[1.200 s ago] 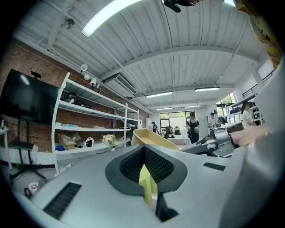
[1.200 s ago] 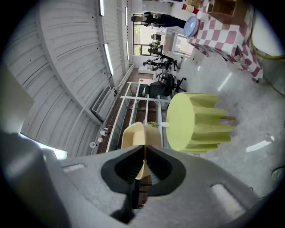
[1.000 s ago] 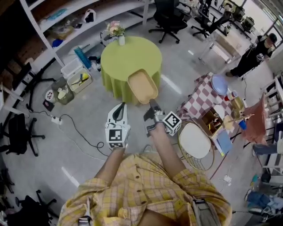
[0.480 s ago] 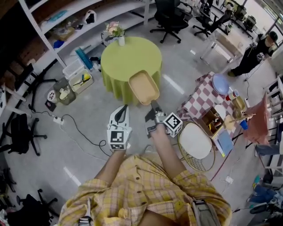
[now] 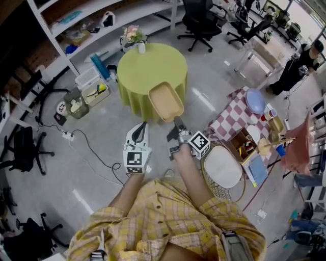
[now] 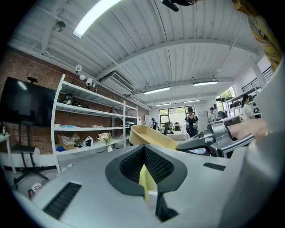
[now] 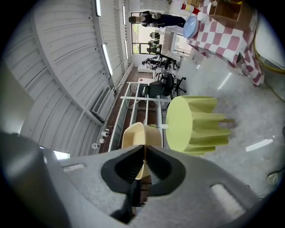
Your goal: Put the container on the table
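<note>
The beige tub (image 5: 165, 99) is clamped at its rim by the right tongs (image 5: 175, 120); the left tongs (image 5: 142, 125) are closed, empty. It should be kept level until lowered onto the green worktop (image 5: 147, 66)

Workshop interior: grey polished floor (image 5: 46, 173) with white shelving (image 5: 122, 15) against a brick wall (image 6: 26, 69) at far left, black office chairs (image 5: 201, 20) at the far side, a checked-cloth table (image 5: 232, 114) at right, and strip lights (image 6: 95, 17) overhead.
</note>
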